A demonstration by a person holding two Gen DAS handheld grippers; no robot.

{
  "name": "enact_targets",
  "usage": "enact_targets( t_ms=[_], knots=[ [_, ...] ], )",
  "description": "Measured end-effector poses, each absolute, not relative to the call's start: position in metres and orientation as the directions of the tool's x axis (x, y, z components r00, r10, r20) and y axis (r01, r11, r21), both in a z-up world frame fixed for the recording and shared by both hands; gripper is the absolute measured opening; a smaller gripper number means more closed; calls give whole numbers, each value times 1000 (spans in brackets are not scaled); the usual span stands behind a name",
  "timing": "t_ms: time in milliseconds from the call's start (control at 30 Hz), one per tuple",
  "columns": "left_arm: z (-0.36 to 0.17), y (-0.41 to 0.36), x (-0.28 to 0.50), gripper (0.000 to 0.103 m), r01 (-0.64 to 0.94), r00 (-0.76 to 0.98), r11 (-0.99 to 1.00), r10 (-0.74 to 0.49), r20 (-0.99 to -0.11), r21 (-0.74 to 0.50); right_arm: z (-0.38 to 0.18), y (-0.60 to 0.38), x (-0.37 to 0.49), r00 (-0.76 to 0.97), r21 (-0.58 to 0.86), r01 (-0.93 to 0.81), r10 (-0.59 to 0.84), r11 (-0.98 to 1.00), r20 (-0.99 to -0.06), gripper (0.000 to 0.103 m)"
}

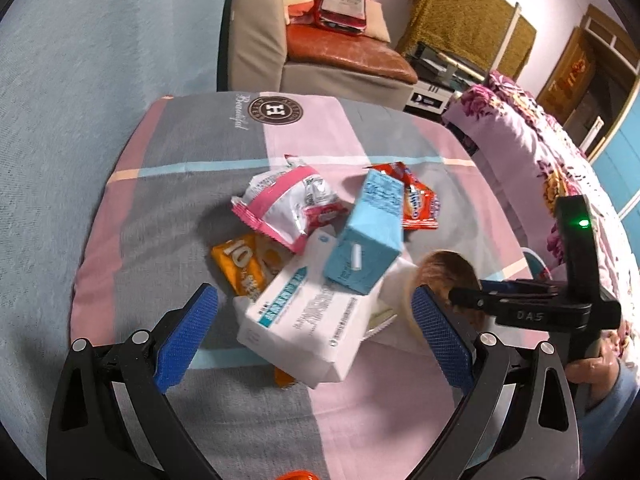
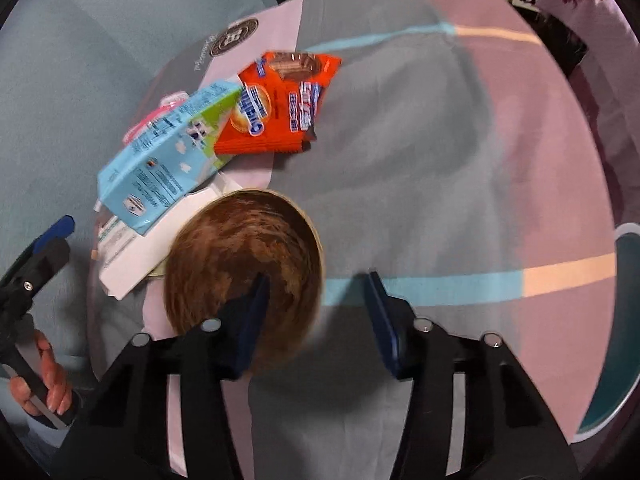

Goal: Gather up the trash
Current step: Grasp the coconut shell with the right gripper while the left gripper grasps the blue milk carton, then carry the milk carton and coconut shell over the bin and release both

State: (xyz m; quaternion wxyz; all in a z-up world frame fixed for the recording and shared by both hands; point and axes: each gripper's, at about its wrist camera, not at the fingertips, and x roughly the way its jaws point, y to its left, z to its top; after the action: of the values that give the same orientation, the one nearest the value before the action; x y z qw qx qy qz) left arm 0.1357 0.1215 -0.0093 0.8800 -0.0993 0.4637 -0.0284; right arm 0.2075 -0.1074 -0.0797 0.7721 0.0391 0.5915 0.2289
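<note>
Patchwork-clothed counter (image 2: 440,160) carries litter. We judge brown-stained paper cup (image 2: 244,264) light, crushable: grip rim. Right hand-held gripper (image 2: 316,316) part-closed astride rim, unpinched; left hand-held gripper (image 1: 316,336) open, empty.

Left hand-held gripper (image 1: 316,332) agape, right hand-held gripper (image 2: 318,312) half-closed

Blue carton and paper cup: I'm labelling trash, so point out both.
Blue carton (image 1: 362,258), left wrist view, on its broad front face.
Paper cup (image 2: 240,248), right wrist view, on its brown-stained inside.

trash heap (image 1: 320,264) crowds cloth's left, bare cloth (image 2: 460,168) right
</note>
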Motion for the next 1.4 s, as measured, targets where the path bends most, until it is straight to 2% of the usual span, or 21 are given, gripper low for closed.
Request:
enact_targets(
  t_ms=[33,100,233,267,333,367,500,733,800,833,1133,1400],
  knots=[
    [-10,123,136,97,-47,566,978,-140,-812,-201,-80,-105,208,191,338,-317,408,886,-893,15],
    [-13,125,139,97,-55,559,977,-139,-817,-204,-83,-104,209,166,366,-324,433,872,-886,12],
    [-12,118,144,87,-33,556,979,-148,-818,-200,-71,-108,207,215,334,-339,418,879,-883,6],
    [-11,113,147,84,-17,550,981,-150,-821,-191,-63,-113,208,242,321,-332,409,887,-880,6],
    [-10,103,154,70,25,533,985,-157,-831,-170,-53,-120,208,277,299,-328,394,896,-877,7],
    [-8,96,160,69,51,524,987,-158,-837,-155,-50,-123,209,286,293,-326,390,899,-875,7],
    [-6,71,182,68,142,503,987,-137,-853,-75,-37,-140,209,329,268,-305,366,914,-871,7],
    [-29,51,221,68,174,430,983,-123,-895,-52,-33,-161,210,360,255,-289,352,923,-864,7],
    [-36,50,224,56,163,421,985,-124,-899,-60,-33,-170,209,363,257,-281,351,925,-863,7],
    [-39,50,224,39,158,417,986,-119,-901,-57,-33,-172,209,364,260,-277,351,925,-862,7],
    [-17,54,185,38,60,493,997,-76,-867,-53,-31,-193,198,391,266,-248,347,932,-852,7],
    [13,15,143,39,136,539,989,-129,-832,-65,-17,-223,177,444,270,-206,336,941,-831,7]
  ],
)
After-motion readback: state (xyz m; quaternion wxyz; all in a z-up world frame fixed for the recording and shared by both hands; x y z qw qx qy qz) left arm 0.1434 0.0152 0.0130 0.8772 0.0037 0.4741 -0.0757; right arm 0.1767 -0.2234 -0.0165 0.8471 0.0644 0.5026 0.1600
